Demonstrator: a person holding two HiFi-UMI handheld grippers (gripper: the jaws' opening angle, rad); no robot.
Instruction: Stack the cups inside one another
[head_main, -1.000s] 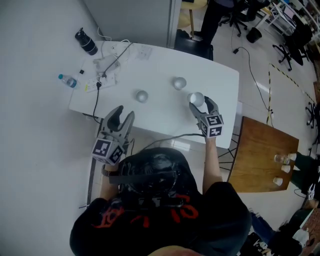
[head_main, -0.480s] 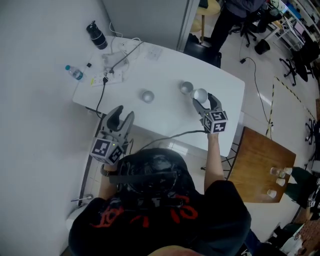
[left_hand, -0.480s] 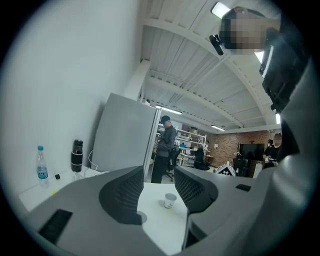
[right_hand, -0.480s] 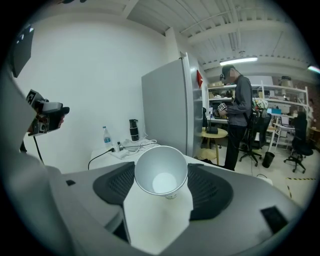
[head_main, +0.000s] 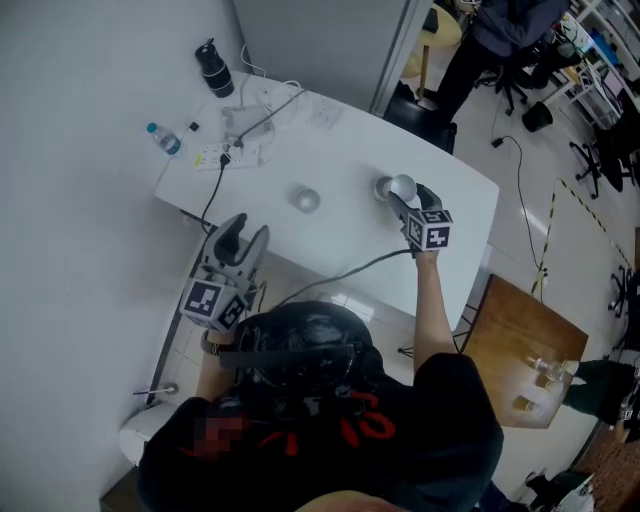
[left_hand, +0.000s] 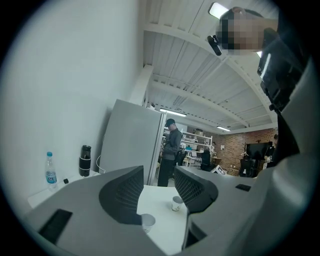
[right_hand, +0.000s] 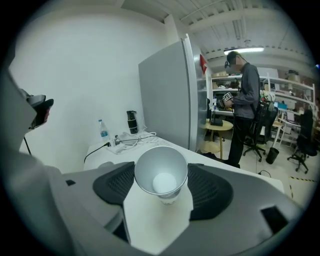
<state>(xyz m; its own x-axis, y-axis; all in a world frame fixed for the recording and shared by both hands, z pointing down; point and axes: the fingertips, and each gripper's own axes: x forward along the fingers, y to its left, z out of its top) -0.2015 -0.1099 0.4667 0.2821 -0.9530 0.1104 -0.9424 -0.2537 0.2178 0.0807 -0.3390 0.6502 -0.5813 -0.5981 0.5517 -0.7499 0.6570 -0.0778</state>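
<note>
**Counter (head_main: 340, 232):** one white rectangular top.

**Far left end, ahead and left of the left tool (head_main: 247, 229):**
- Two bottles stand here: one clear plastic water bottle with a blue cap (head_main: 165, 138) and one black cylindrical flask (head_main: 213, 70).
- One white power strip with trailing cables (head_main: 228, 152) lies just beside them.

**Left tool (left_hand: 159, 176):** released.
- Its two jaws stand apart with nothing between the pads.
- It sits off the counter's near edge and points across the top.

**Cups:** three white tapered paper cups in total.
- The first cup (head_main: 306, 200) stands upright and alone. It is ahead and right of the left tool and well apart from the right tool (head_main: 412, 198). In the left gripper view it shows through the jaw gap (left_hand: 148, 221), clear of both pads.
- The second cup (head_main: 384, 187) stands upright just left of the right tool's tips.
- The third cup (head_main: 403, 186) is between the right tool's jaws, mouth up, right beside the second cup. Whether the two touch cannot be told.

**Right tool (right_hand: 162, 182):** clenched on the third cup (right_hand: 160, 170), with one pad against each side of its wall.
</note>
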